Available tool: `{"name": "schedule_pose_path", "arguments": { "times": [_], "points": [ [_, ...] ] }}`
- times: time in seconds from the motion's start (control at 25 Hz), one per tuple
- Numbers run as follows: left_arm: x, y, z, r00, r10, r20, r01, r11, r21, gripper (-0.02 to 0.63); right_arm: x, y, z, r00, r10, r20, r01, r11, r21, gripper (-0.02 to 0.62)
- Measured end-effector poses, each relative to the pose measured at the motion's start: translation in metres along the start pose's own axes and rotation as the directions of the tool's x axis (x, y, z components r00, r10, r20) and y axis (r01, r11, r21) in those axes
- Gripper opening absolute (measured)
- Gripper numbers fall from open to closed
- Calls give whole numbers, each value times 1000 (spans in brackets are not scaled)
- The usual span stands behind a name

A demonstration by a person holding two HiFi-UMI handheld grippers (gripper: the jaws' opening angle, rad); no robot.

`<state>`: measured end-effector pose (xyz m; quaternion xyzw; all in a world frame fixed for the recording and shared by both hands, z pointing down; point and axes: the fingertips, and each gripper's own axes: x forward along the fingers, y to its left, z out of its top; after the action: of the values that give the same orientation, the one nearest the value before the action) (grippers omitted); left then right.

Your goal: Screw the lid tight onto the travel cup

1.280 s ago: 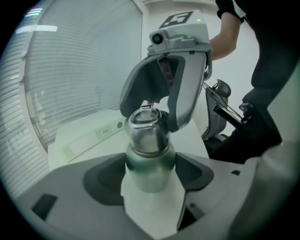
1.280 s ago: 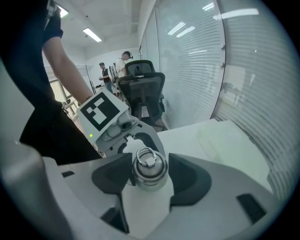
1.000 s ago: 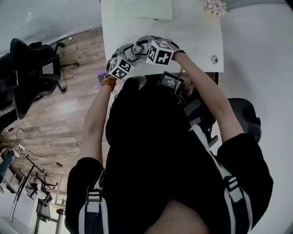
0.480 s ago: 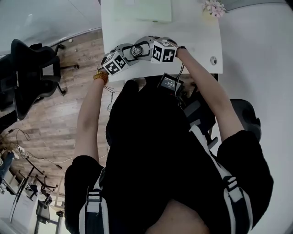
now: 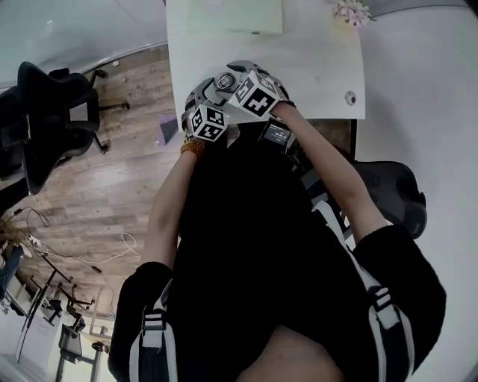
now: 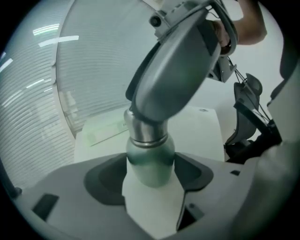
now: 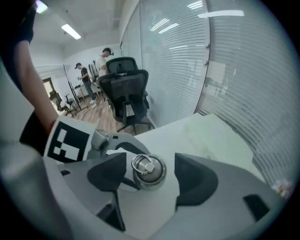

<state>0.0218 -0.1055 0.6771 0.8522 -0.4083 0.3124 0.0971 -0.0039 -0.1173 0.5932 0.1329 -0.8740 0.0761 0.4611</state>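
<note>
On my left gripper [image 6: 150,179] the jaws are clamped on the pale green travel cup with a bare steel neck band [image 6: 150,161]; both dark pads press its rounded body. The cup's long axis runs roughly upright in that view, neck end up and leaning a little to the right. Its top disappears under the grey shell of my right gripper [image 7: 151,180]. I cannot tell whether the cup's base rests on the white table [image 5: 321,67].

The right gripper's jaws have just been opening. They stand apart with the round steel lid with a small ring on top [image 7: 148,169] between them, a gap showing on either side. That view looks almost straight down the cup's axis onto the lid.

From the head view both grippers meet over the near left part of the table, close to its near edge. Bare table runs away from them to the far side, where a pale green flat sheet [image 5: 234,15] lies by the far edge and a small bunch of pale flowers [image 5: 351,11] sits at the far right corner. A small round fitting [image 5: 349,97] sits near the near right corner. Left of the table is wooden floor [image 5: 112,186] with a black office chair [image 5: 45,112], well apart.
</note>
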Motion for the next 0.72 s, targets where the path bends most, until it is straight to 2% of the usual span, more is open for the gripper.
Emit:
{"name": "schedule_pose_path", "arguments": {
  "times": [0.12,0.16,0.2,0.4,0.56,0.72],
  "points": [
    [1,0,0,999,42,-18,-42,999,-2,324,14,2,-10,997,-16,-77,16,1000,-6,322],
    [1,0,-1,999,42,-21,-43,999,-5,324,16,3,-12,996,-9,-92,10,1000,6,293],
    [1,0,-2,999,42,-23,-42,999,-8,324,18,3,-12,995,-1,-102,2,1000,7,270],
    [1,3,-1,999,38,-17,-39,999,-24,318,18,4,-10,994,9,-106,-18,997,-80,261],
    [2,2,-3,1000,-5,-10,5,1000,-9,316,19,7,-12,992,56,-117,-75,985,-158,258],
    [2,1,-4,996,-90,-3,90,995,33,313,19,10,-12,987,97,-126,-127,958,-257,256]
  ]
}}
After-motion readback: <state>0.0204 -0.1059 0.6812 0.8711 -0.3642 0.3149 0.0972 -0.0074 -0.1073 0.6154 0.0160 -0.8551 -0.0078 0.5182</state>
